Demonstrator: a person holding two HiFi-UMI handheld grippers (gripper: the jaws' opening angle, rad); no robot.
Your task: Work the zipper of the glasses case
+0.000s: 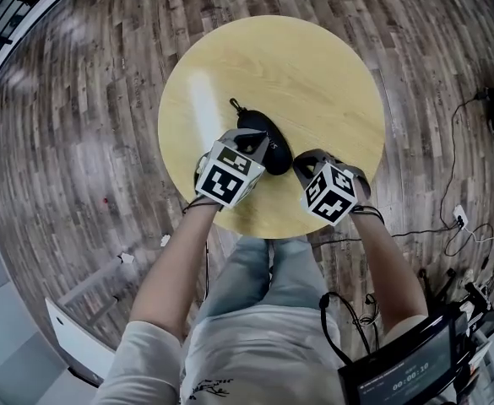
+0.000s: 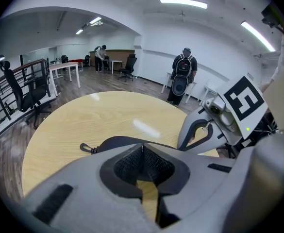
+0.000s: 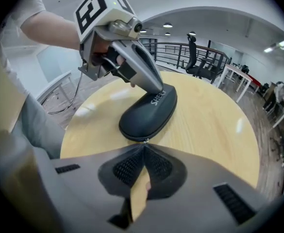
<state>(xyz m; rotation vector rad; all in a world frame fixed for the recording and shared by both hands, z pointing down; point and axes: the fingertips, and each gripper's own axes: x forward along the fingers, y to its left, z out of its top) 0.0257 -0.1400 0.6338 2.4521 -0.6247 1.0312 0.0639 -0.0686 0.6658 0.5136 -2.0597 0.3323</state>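
The wood-plank floor (image 1: 78, 99) filled the room, and on it stood a round, pale wooden table (image 1: 314, 74), with the person's legs (image 1: 263, 268) close against its near edge. Cables (image 1: 462, 226) trailed over the floor to the right. In the left gripper view a person with a backpack (image 2: 183, 76) stood well beyond the table's far side, and an office chair (image 2: 30, 96) stood off to the far left. The left gripper (image 2: 142, 147) reached over the near middle of the table; its jaws were closed together with nothing pinched between them, and in the right gripper view their tips (image 3: 160, 89) rested on top of the glasses case (image 3: 146, 113). The right gripper (image 3: 142, 145) sat just to the right of it in the head view (image 1: 301, 160), low over the table, its jaws closed too. The case – black, oval and zipped shut – lay flat on the table's near middle (image 1: 251, 123), with white lettering on its lid partly hidden under the left gripper. At its near end the small metal zipper pull (image 3: 144, 140) sat right at the right gripper's closed tips – nipped between them. At the case's far end a little clip (image 2: 86, 148) lay on the bare wood
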